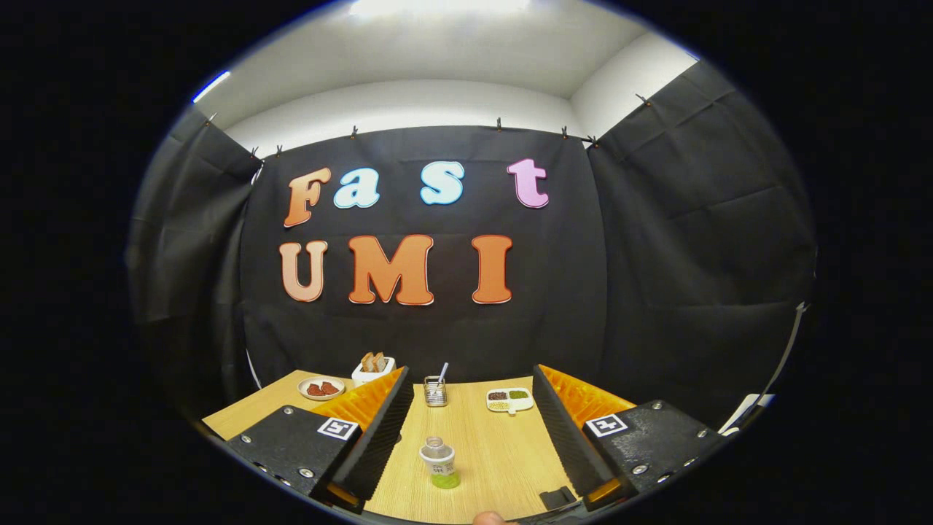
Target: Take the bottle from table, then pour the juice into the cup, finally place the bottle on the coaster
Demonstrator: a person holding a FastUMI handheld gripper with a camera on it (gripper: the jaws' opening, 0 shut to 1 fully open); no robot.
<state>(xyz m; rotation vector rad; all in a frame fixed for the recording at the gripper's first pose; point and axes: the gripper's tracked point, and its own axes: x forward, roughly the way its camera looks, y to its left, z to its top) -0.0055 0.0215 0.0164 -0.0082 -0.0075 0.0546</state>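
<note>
Nothing of the task looks done yet. The bottle (439, 462) stands upright on the wooden surface (503, 452), uncapped as far as the view lets one judge, with green juice low in its base, and no finger touches it. Taking it, pouring and setting it down are all left.

The gripper (472, 419) is spread wide, its two ribbed black fingers well apart and holding nothing. The bottle sits between them, nearer the left finger (379, 430) than the right finger (565, 437), and close in toward the gripper's body rather than out at the fingertips. My reading is that it is already within the span of the jaws, so the grasp calls mainly for closing, perhaps after a small shift to centre it.

Taking the bottle as landmark: beyond it, at the far edge of the surface, stands a small wire holder with a straw-like stick (436, 389). Whether this is the cup meant, I cannot tell. Right of the holder lies a white divided dish (509, 399) with dark and green fillings. Far off to the bottle's left, past the left finger, are a round plate with red pieces (321, 388) and a white box of toast (373, 367). A small dark flat piece (557, 498) lies on the surface to the bottle's right, near the right finger's base; it may be the coaster, but that is uncertain.
</note>
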